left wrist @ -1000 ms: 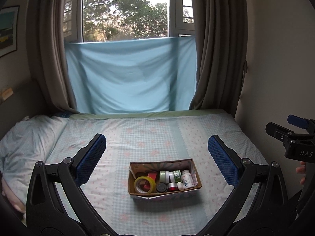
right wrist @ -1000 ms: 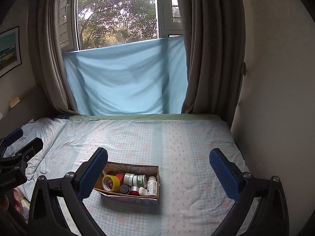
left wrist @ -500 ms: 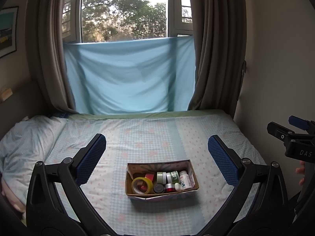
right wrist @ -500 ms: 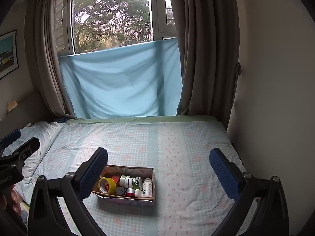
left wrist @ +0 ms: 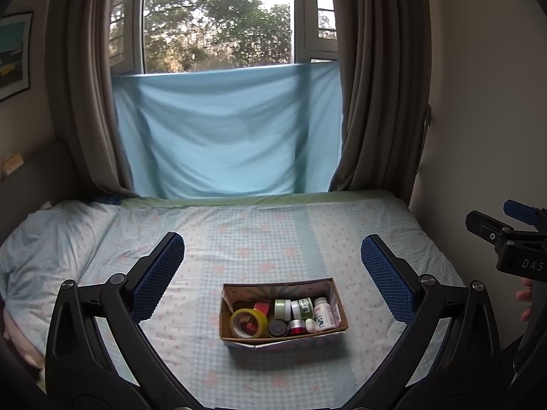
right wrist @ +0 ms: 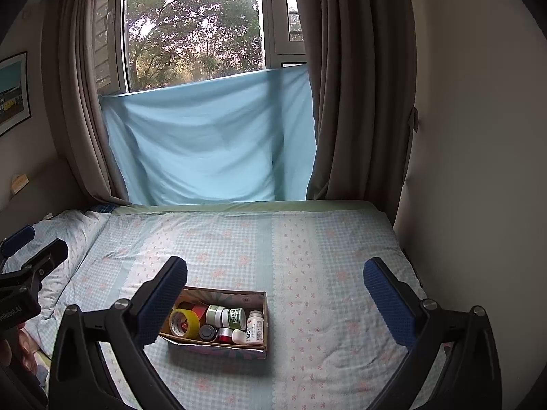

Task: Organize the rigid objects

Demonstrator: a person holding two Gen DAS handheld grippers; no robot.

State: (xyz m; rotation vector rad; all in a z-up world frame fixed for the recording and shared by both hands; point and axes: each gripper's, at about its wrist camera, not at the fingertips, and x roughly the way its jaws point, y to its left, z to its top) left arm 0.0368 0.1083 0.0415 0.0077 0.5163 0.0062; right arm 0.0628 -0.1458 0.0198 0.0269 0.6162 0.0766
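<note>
Both jaws wide, nothing between them. I've got the left gripper (left wrist: 271, 275) and right gripper (right wrist: 275, 294) held up over the near edge of the bed (left wrist: 359, 225), looking down at the box (left wrist: 336, 307) from above. That height keeps both sets of fingers well off the contents and gives a full view into it.

Box sits on the sheet near the bed's near edge, roughly centred under the left gripper and left of centre for the right one. Cardboard, open top, low walls.

Contents, all inside, none on the sheet that I can see:
- yellow tape (left wrist: 248, 323), near-left corner, leaning on edge
- red item (left wrist: 262, 306) behind it, partly hidden, can't tell what
- green jar (left wrist: 280, 308) and green-label jar (left wrist: 304, 307), far middle, on their sides
- dark lid (left wrist: 277, 328), red-band jar (left wrist: 296, 327) and small white cap (left wrist: 311, 325) along the near wall
- white bottle (left wrist: 324, 313), right end

Packed tight and touching, so they hold each other in place. Everything rigid is already in the box; that fits either a finished sort or a full box waiting to be unpacked. Can't settle which.
</note>
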